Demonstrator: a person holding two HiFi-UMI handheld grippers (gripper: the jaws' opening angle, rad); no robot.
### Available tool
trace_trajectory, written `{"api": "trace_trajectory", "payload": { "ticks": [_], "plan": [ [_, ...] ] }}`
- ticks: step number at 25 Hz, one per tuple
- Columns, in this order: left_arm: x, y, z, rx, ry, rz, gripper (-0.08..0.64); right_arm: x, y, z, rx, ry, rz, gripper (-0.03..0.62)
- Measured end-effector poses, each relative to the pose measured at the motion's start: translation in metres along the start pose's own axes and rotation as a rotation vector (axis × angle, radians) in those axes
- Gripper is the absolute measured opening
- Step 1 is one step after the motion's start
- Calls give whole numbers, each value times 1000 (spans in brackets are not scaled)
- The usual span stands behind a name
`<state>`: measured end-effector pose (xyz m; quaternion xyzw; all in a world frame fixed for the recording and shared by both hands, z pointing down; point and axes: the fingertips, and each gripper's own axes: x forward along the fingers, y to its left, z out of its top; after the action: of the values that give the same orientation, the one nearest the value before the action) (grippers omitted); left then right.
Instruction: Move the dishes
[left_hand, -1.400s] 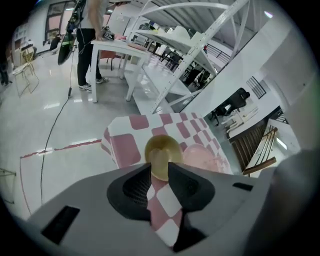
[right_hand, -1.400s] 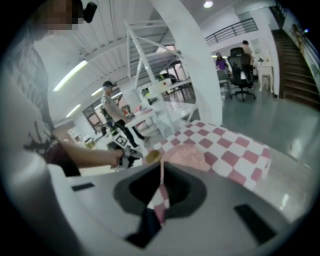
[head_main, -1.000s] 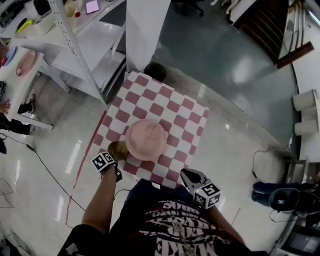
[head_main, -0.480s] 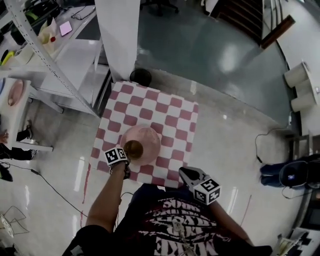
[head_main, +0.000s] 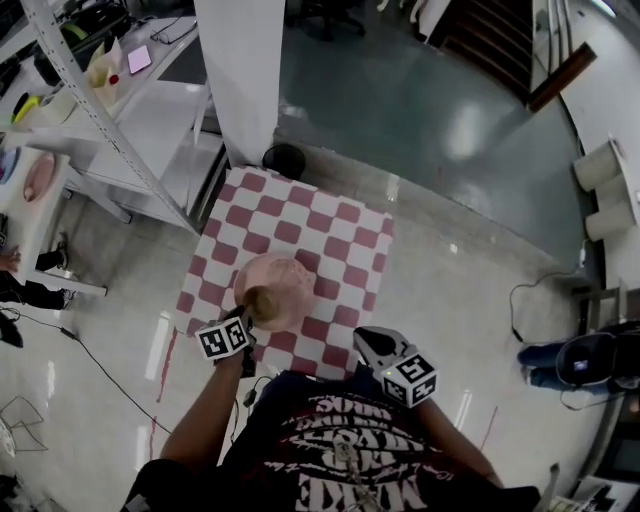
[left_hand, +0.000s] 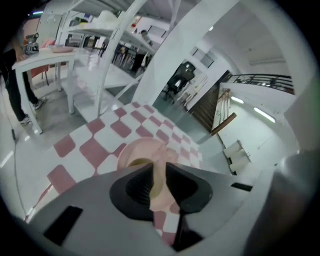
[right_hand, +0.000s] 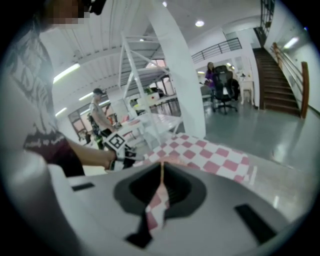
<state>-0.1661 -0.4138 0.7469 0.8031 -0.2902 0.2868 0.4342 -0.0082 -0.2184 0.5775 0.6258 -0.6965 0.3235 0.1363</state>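
Observation:
A pink dish (head_main: 287, 278) sits near the front of the red-and-white chequered table (head_main: 330, 235). A small yellow-brown bowl (head_main: 262, 303) rests on the dish's near-left edge. My left gripper (head_main: 245, 322) hovers just in front of that bowl. Its jaws have just been opening and now stand open with nothing between them. In the left gripper view (left_hand: 159, 167) the pink dish (left_hand: 145, 149) and the bowl (left_hand: 139, 163) show through the gap. My right gripper (head_main: 362, 338) hangs at the table's near edge, shut and empty; its own view (right_hand: 161, 167) looks over the table (right_hand: 215, 155).
A white shelf rack (head_main: 120, 120) and a white pillar (head_main: 240, 70) stand beyond the table's left side. A black round object (head_main: 285, 160) sits on the floor at the far corner. A small white table (head_main: 35, 180) is far left. Cables (head_main: 90, 350) trail on the floor.
The left gripper carried the small bowl from the table's left edge onto the pink dish, let it go and drew back towards me. The right gripper barely shifted.

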Motion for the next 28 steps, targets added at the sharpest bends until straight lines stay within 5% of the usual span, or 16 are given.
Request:
{"api": "trace_trajectory", "payload": {
  "ticks": [2, 5, 10, 14, 18, 23, 28],
  "plan": [
    [-34, -50, 32, 97, -157, -75, 35, -1, 0, 24, -85, -55, 24, 41],
    [-91, -136, 77, 331, -393, -117, 29, -11, 5, 67, -187, -154, 100, 37],
    [-174, -255, 115, 581, -669, 0, 29, -52, 21, 136, -268, -278, 287, 35],
    [-237, -310, 122, 571, -825, 137, 29, -82, 45, 171, -320, -369, 463, 35],
    [-260, -326, 87, 484, -858, 231, 29, -97, 54, 178, -352, -379, 564, 35],
    [-290, -325, 44, 445, -907, 437, 29, -106, 76, 183, -365, -419, 671, 35],
    [-315, -335, 19, 443, -950, 462, 29, -128, 102, 167, -385, -421, 709, 35]
  ]
}}
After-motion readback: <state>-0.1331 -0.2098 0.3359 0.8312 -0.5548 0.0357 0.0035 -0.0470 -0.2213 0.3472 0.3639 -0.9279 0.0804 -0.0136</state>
